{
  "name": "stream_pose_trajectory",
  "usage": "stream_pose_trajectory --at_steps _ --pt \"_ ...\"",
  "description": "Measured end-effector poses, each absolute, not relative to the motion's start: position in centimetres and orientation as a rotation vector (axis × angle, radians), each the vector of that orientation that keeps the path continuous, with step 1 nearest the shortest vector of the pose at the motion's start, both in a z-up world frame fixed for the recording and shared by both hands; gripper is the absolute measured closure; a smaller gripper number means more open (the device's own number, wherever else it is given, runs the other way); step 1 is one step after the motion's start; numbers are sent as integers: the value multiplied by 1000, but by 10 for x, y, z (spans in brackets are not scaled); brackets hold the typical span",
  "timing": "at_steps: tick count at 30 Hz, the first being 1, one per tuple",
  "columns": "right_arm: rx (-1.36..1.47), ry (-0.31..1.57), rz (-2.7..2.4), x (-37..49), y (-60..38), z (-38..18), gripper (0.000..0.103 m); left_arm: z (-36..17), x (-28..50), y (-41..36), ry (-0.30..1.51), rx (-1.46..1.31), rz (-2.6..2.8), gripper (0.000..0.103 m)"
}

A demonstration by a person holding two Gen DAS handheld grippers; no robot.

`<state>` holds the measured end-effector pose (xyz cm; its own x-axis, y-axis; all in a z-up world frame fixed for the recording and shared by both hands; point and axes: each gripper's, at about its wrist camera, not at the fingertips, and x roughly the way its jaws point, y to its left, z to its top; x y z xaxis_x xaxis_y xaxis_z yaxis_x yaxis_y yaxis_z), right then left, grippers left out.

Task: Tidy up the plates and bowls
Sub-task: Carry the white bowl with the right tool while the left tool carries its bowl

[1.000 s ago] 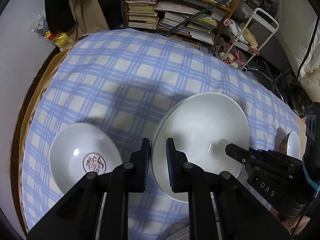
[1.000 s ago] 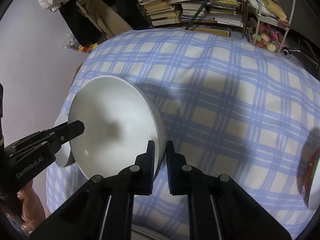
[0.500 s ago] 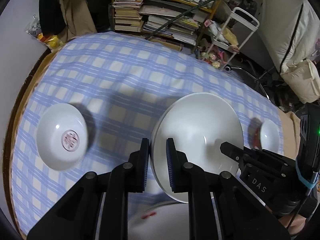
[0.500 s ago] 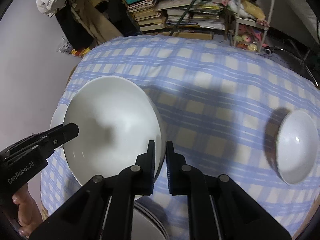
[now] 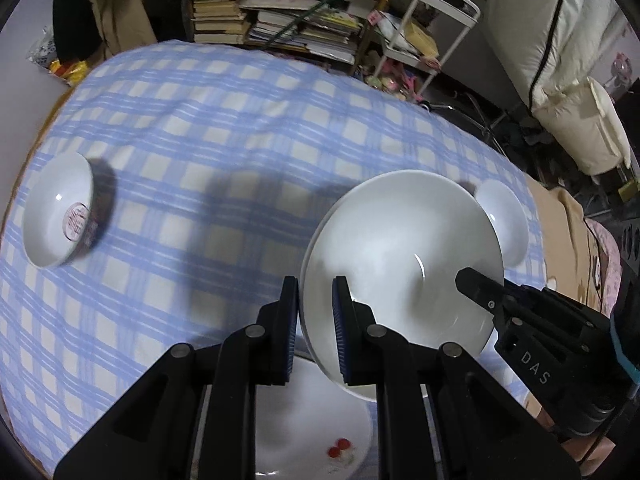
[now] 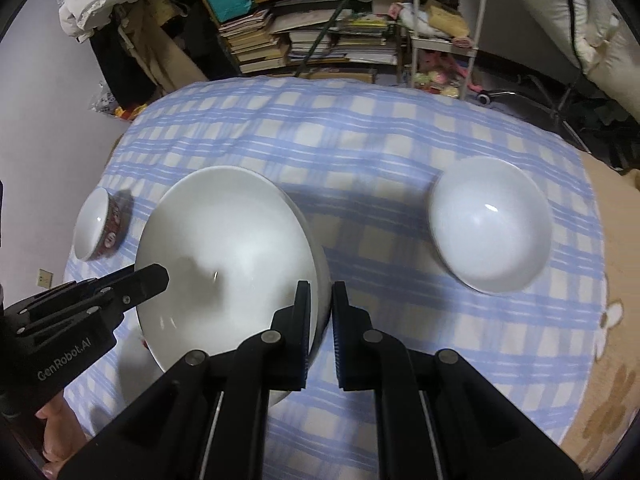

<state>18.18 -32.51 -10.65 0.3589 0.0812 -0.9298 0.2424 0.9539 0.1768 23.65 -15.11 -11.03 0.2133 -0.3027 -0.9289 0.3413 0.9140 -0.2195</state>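
A large white bowl [image 5: 400,256] [image 6: 228,256] hangs above the checked tablecloth, held from both sides. My left gripper [image 5: 314,316] is shut on its left rim and my right gripper [image 6: 322,316] is shut on its right rim. Below the bowl, at the near edge, lies a white plate [image 5: 312,432] with a small red motif. A red-patterned bowl [image 5: 60,220] [image 6: 100,228] stands at the far left. A plain white bowl [image 6: 488,224] [image 5: 504,220] stands to the right.
The round table wears a blue checked cloth [image 5: 224,128] over a beige flowered layer [image 6: 612,360]. Behind it are stacked books [image 5: 280,28], a white trolley [image 5: 424,32] and hanging clothes. A person's hand [image 6: 52,432] holds the left gripper.
Both grippers have carried the large white bowl to the right across the table. The red-patterned bowl has slid far left in view, and the plate and the plain white bowl have come into view.
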Motion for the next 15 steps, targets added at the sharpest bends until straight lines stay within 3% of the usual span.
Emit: stream_pose_trajectory --at_steps 15 --pt "440 1261 -198 121 -363 -139 91 -132 187 -191 1337 101 -490 87"
